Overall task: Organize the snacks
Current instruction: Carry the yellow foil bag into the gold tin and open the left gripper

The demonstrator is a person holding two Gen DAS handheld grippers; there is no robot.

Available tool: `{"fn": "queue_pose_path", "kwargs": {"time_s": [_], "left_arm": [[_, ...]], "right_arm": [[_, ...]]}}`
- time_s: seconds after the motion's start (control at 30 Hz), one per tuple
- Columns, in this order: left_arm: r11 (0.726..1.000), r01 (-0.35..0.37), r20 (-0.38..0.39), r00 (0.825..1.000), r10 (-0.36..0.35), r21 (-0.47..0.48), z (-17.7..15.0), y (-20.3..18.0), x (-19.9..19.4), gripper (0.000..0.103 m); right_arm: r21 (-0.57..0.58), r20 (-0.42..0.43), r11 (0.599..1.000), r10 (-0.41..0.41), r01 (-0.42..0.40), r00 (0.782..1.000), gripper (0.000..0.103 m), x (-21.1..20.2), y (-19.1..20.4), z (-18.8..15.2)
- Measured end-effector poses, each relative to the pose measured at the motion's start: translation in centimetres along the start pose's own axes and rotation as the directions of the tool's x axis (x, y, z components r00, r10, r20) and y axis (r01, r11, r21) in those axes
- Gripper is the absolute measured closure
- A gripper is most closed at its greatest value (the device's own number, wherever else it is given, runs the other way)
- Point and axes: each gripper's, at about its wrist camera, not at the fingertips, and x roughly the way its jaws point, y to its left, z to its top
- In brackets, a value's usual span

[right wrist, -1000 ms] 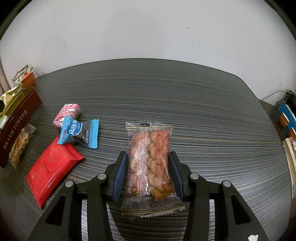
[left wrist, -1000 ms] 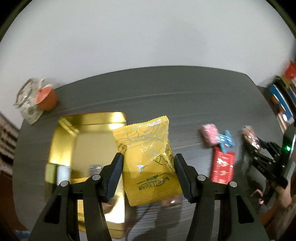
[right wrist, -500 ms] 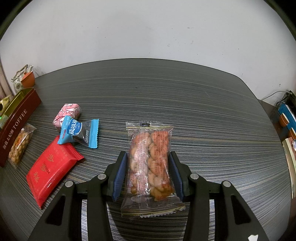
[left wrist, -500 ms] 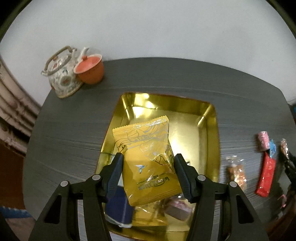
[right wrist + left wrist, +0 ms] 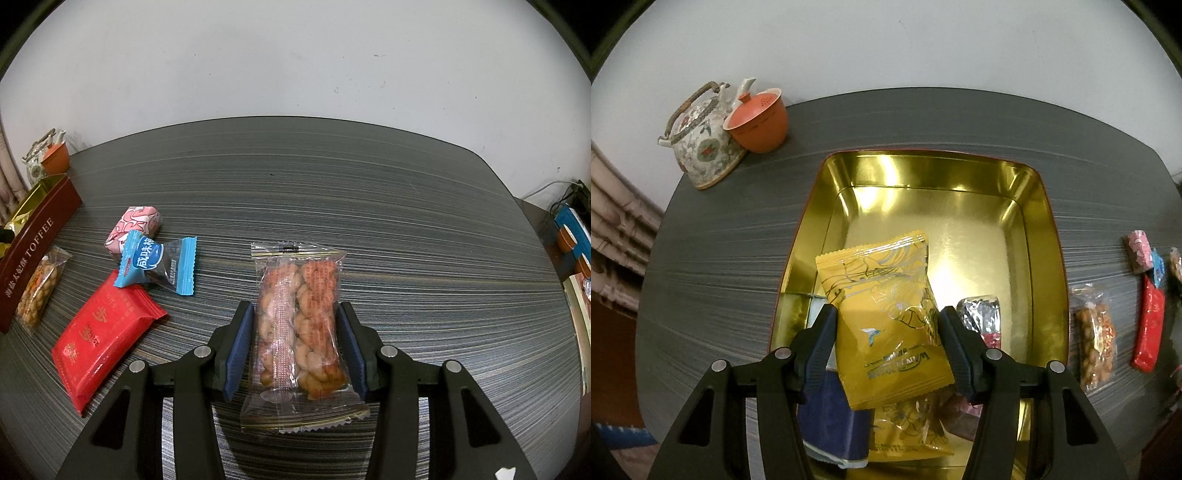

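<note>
My left gripper (image 5: 884, 332) is shut on a yellow snack packet (image 5: 886, 321) and holds it over the gold tin (image 5: 1047, 236). Inside the tin lie a dark blue packet (image 5: 831, 424), another yellow packet (image 5: 908, 432), a silver-wrapped sweet (image 5: 982, 314) and a pink one (image 5: 964, 410). My right gripper (image 5: 297, 343) is shut on a clear packet of twisted fried snacks (image 5: 299, 325), just above the striped table (image 5: 406, 221). Loose on the table to its left are a red packet (image 5: 99, 336), a blue-and-clear candy (image 5: 155, 266), a pink candy (image 5: 135, 227) and a clear bag of peanuts (image 5: 38, 291).
A floral teapot (image 5: 701, 144) and an orange lidded cup (image 5: 757, 122) stand at the table's far left corner. The tin's brown outer wall, lettered TOFFEE (image 5: 33, 251), borders the loose snacks. Boxes (image 5: 572, 236) sit off the table's right edge.
My left gripper has carried the yellow packet leftwards from beside the tin to over it and has sunk a little. The right gripper and its packet have stayed still.
</note>
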Motion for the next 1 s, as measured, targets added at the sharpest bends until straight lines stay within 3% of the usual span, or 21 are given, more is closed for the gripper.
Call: {"fn": "queue_pose_path", "kwargs": {"time_s": [0.33,0.7,1.0], "left_arm": [[1.000,0.017,-0.016,1.000,-0.017,-0.011,-0.2,0.2,-0.2,0.044],[0.999,0.043,0.026,0.999,-0.043,0.002,-1.3,1.0,-3.9,0.039],[0.999,-0.037,0.085,0.996,0.038,-0.013,-3.6,4.1,-7.3,0.036]], "right_arm": [[0.000,0.000,1.000,-0.003,0.003,1.000,0.060,0.0,0.1,0.0],[0.007,-0.002,1.000,-0.010,0.010,1.000,0.057,0.1,0.1,0.0],[0.017,-0.005,1.000,-0.005,0.005,1.000,0.049,0.1,-0.3,-0.1]]}}
